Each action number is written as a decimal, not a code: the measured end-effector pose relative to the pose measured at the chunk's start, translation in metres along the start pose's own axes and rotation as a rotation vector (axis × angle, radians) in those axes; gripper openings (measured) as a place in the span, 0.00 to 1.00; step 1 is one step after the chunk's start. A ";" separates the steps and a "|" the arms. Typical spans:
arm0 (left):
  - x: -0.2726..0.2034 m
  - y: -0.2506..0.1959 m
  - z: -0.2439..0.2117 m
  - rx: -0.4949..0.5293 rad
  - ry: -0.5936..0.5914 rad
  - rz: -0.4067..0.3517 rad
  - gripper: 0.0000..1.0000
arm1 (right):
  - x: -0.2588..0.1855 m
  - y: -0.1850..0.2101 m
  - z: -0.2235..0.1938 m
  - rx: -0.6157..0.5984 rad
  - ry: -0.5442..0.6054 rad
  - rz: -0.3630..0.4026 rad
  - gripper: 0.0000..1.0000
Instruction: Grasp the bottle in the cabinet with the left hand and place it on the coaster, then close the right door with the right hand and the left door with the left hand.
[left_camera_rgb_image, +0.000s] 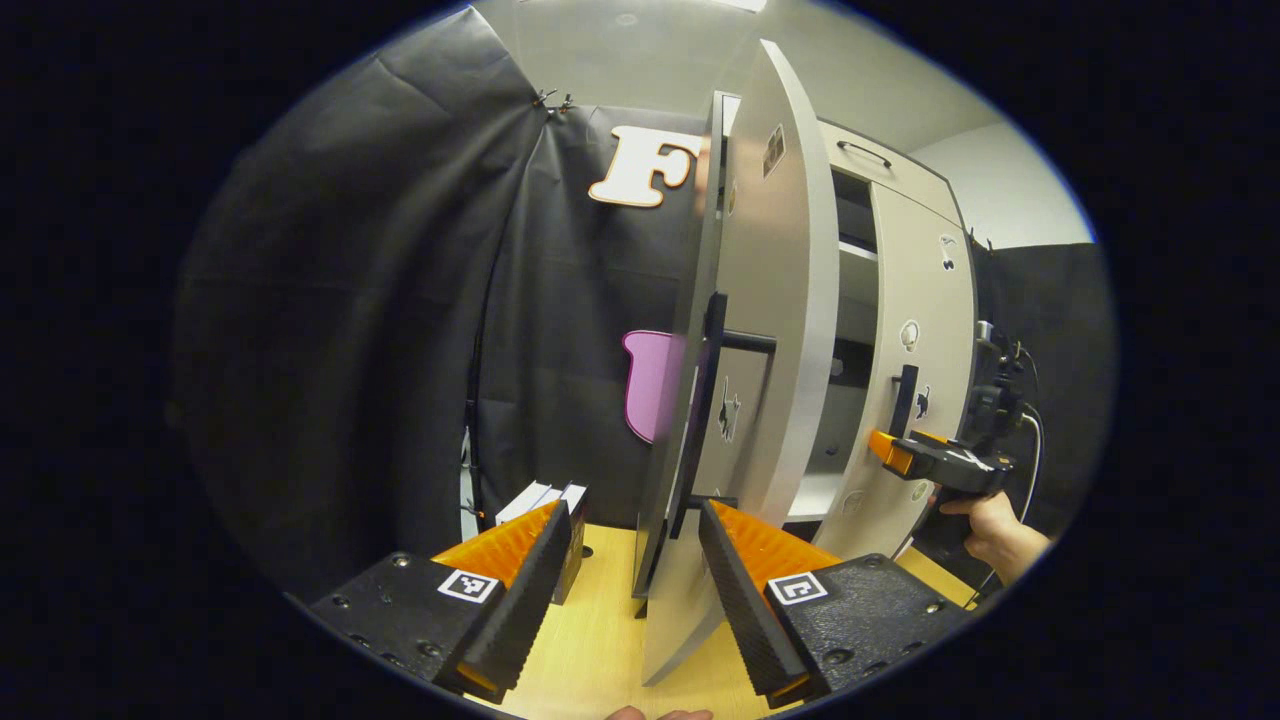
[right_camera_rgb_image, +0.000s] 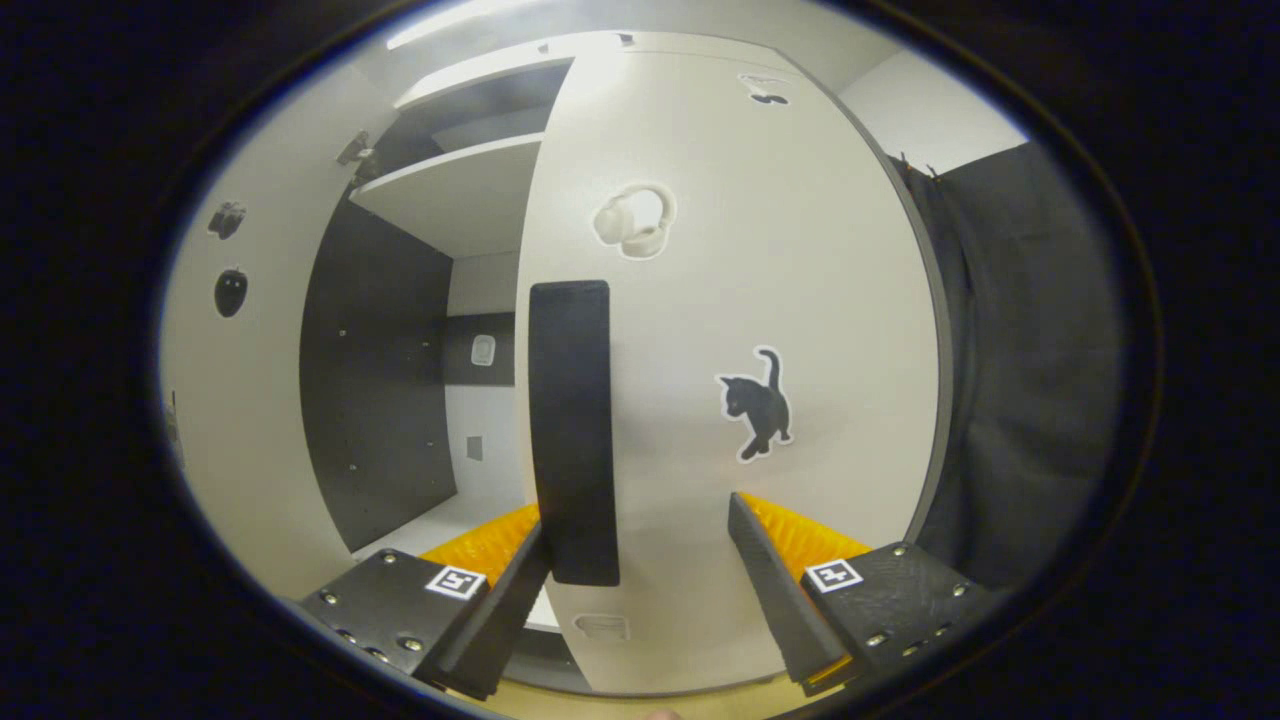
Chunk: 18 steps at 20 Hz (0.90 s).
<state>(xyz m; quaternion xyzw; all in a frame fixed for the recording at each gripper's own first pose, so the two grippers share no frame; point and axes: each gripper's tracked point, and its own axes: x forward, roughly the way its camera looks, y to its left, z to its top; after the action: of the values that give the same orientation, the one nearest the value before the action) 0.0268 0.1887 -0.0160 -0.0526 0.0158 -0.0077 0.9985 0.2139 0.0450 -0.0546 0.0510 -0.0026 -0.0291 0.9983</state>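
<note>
In the left gripper view, the left door (left_camera_rgb_image: 770, 330) is seen edge-on in the middle of the frame, its long axis upright, its free edge pointing toward the camera. The left gripper (left_camera_rgb_image: 635, 560) is held wide open, nothing between its fingers, with the door's lower edge in the gap. The right door (left_camera_rgb_image: 925, 350) is almost shut, at the right of the frame, and a narrow dark gap is left beside it. In the right gripper view, the right gripper (right_camera_rgb_image: 640, 570) is open, and the black handle (right_camera_rgb_image: 572, 430) stands upright just beside its left finger.

Black cloth wall (left_camera_rgb_image: 350, 300) is hanging behind a light wooden tabletop (left_camera_rgb_image: 600, 640); white ceiling (left_camera_rgb_image: 640, 50) is showing overhead, brightly lit.
</note>
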 end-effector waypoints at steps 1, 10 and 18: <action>0.001 0.000 0.000 -0.002 -0.004 -0.005 0.83 | 0.000 0.000 0.000 -0.001 -0.001 0.000 1.00; 0.010 -0.008 0.004 0.017 -0.011 -0.065 0.83 | -0.012 0.001 -0.002 0.043 0.030 0.037 1.00; 0.013 -0.058 0.001 0.126 -0.018 -0.124 0.83 | -0.071 -0.013 -0.017 0.088 0.068 0.087 1.00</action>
<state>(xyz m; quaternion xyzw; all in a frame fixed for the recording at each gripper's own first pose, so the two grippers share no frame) 0.0387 0.1314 -0.0092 0.0093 0.0032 -0.0702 0.9975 0.1426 0.0380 -0.0726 0.0958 0.0280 0.0162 0.9949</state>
